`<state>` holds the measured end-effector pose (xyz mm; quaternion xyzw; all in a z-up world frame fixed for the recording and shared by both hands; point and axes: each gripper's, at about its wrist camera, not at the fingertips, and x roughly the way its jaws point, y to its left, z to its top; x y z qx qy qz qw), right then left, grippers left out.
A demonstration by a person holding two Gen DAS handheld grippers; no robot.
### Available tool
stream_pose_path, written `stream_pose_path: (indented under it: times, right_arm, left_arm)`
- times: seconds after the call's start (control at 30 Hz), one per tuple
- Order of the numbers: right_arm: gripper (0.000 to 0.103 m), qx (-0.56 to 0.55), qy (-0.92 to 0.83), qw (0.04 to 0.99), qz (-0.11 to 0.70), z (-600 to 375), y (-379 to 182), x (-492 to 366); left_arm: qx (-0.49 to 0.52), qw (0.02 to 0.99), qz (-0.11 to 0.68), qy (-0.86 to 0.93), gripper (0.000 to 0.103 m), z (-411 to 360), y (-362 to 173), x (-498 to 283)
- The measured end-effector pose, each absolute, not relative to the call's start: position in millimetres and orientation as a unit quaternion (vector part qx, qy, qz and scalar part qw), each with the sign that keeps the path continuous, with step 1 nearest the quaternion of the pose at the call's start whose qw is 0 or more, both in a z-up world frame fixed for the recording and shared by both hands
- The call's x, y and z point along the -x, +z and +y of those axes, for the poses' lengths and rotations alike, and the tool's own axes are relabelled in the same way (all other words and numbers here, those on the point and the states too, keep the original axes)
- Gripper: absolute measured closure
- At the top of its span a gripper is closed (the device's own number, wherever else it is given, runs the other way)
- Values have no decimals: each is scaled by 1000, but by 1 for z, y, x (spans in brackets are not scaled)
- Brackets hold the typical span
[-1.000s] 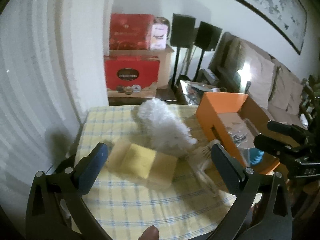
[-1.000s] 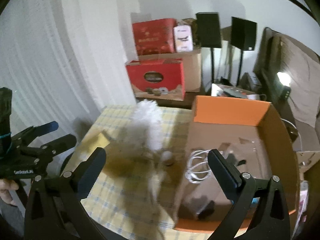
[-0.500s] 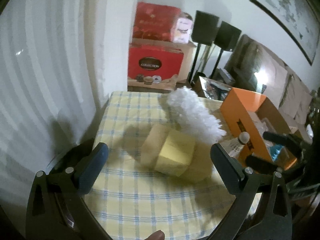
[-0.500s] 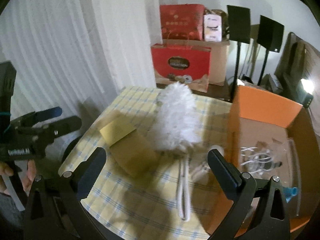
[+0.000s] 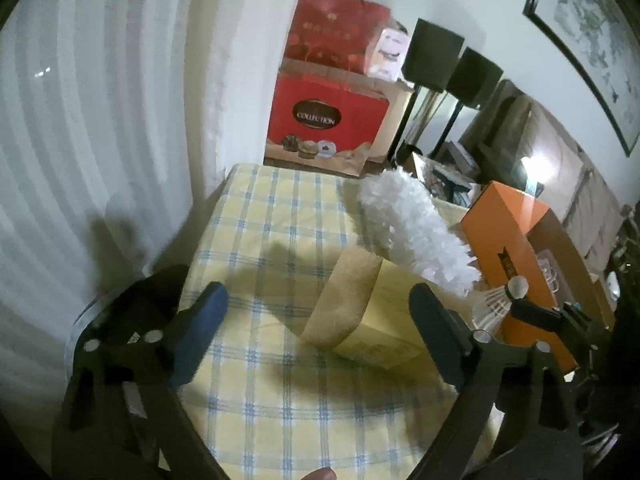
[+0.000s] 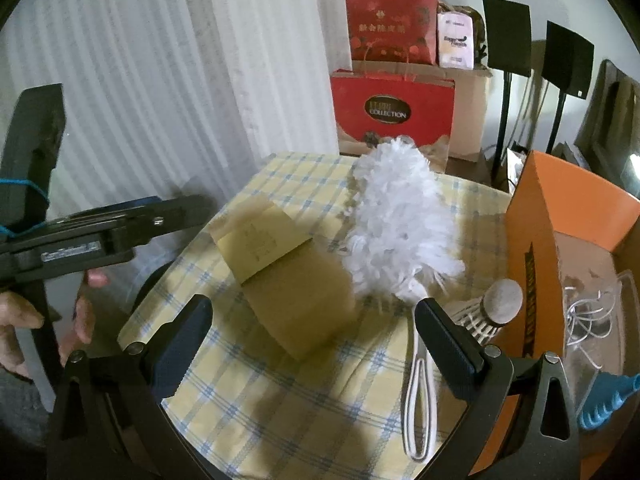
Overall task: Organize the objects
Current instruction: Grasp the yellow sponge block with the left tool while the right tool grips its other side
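Note:
A tan cardboard box [image 5: 360,312] [image 6: 288,280] lies on the yellow checked tablecloth [image 5: 280,224] [image 6: 304,412]. A white fluffy duster [image 5: 412,232] [image 6: 396,232] leans against it, its white loop handle [image 6: 418,396] pointing toward the near edge. A shuttlecock [image 5: 498,300] [image 6: 488,312] stands beside the open orange box [image 5: 516,236] [image 6: 560,240]. My left gripper [image 5: 316,336] hovers open just short of the tan box. My right gripper [image 6: 312,340] is open too, over the tan box's near end. The left gripper [image 6: 120,220] shows at the left of the right wrist view, held by a hand [image 6: 24,320].
The orange box holds white cables [image 6: 588,320] and a blue item [image 6: 608,404]. White curtains [image 5: 100,120] hang close on the left. Red gift bags [image 5: 324,120] [image 6: 392,112], black speakers on stands [image 6: 508,24] and a sofa [image 5: 560,168] stand beyond the table.
Both grippers have swung left, away from the orange box toward the tan box and duster. Both stay open and hold nothing.

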<state>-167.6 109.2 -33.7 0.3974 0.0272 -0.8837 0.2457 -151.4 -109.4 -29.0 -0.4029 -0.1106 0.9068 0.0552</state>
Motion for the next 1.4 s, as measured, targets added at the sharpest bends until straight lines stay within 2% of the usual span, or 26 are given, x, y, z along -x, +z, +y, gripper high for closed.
stream_pose_path:
  times: [0.2, 0.37, 0.4, 0.53, 0.63, 0.7, 1.03, 1.4]
  right_arm:
    - [7, -405, -878, 253, 26, 108, -44, 168]
    - [21, -427, -866, 260, 10, 105, -60, 173]
    - [27, -430, -864, 261, 7, 105, -62, 173]
    - [47, -441, -857, 267, 0, 102, -69, 175]
    - [52, -442, -854, 275, -11, 103, -71, 177]
    - [55, -444, -852, 279, -17, 103, -71, 178]
    - [55, -419, -863, 281, -36, 116, -44, 174]
    - [55, -374, -882, 280, -61, 152, 17, 167]
  left_arm:
    - [405, 77, -131, 902, 14, -112, -41, 162]
    - [410, 101, -154, 893, 14, -111, -50, 171]
    - [412, 106, -155, 892, 15, -110, -52, 172]
    - [417, 121, -150, 888, 26, -103, -56, 177]
    - [421, 149, -152, 882, 38, -96, -59, 179]
    - [424, 161, -153, 878, 42, -92, -60, 179]
    - [409, 188, -155, 879, 42, -90, -39, 164]
    - [359, 225, -150, 893, 42, -64, 22, 151]
